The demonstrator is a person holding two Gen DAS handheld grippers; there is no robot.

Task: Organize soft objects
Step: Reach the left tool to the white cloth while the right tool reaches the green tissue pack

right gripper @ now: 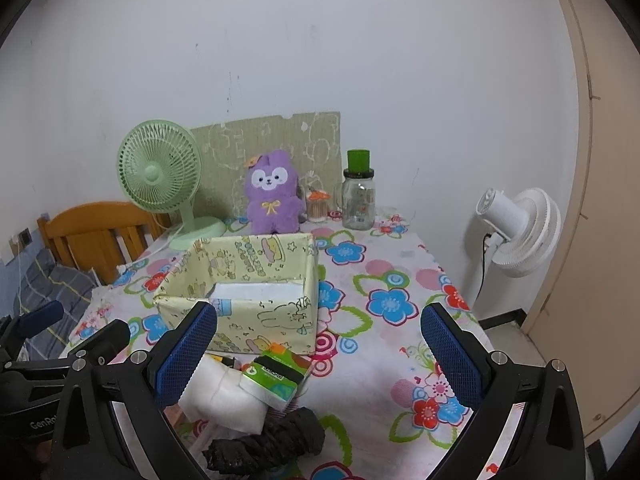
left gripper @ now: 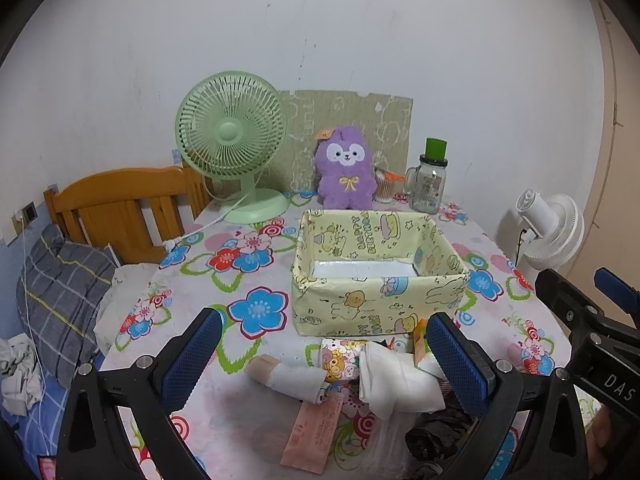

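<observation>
Both grippers, left gripper [left gripper: 320, 356] and right gripper [right gripper: 319, 354], hover with fingers spread wide, holding nothing. Between the left fingers lies a white cloth [left gripper: 394, 380]; just beyond the fingertips stands the box [left gripper: 376, 308], nothing visible inside.

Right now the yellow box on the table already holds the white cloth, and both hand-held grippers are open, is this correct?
Not quite. The yellow box holds nothing; the left wrist view shows its bare white floor. The white cloth lies on the table in front of it. Both hand-held grippers are open.

Pale-yellow cartoon-print box [left gripper: 376, 304], flowered tablecloth [left gripper: 240, 280]
</observation>
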